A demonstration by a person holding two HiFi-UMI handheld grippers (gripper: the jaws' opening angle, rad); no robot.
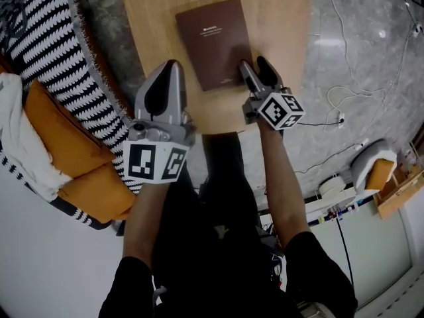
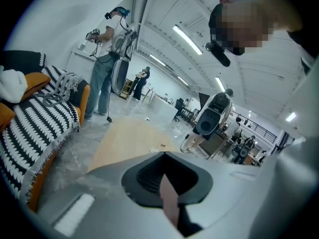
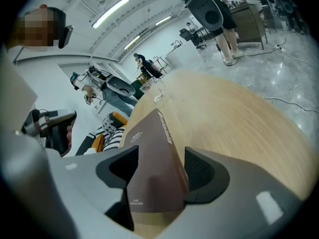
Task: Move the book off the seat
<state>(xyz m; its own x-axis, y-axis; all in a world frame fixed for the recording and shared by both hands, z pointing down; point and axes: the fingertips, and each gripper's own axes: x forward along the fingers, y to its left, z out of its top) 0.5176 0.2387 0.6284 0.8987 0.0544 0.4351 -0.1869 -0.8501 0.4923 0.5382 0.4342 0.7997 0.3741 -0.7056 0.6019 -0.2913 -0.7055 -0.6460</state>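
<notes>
A thin brown book [image 1: 212,38] lies flat on the light wooden table [image 1: 159,18], near its front edge. My right gripper [image 1: 254,63] is at the book's near right corner. In the right gripper view the book [image 3: 149,153] runs between the two jaws, which stand wide apart, and the pads do not press on it. The right gripper [image 3: 160,151] is open. My left gripper [image 1: 173,65] hovers over the table's near left part, beside the book and apart from it. Its jaws meet at the tips in the left gripper view [image 2: 164,156], with nothing held.
A sofa with a black-and-white striped blanket [image 1: 53,38], orange cushions [image 1: 59,144] and a white cloth [image 1: 20,131] stands left of the table. Cables [image 1: 344,98] trail over the marble floor on the right. A person [image 2: 102,68] stands far off in the room.
</notes>
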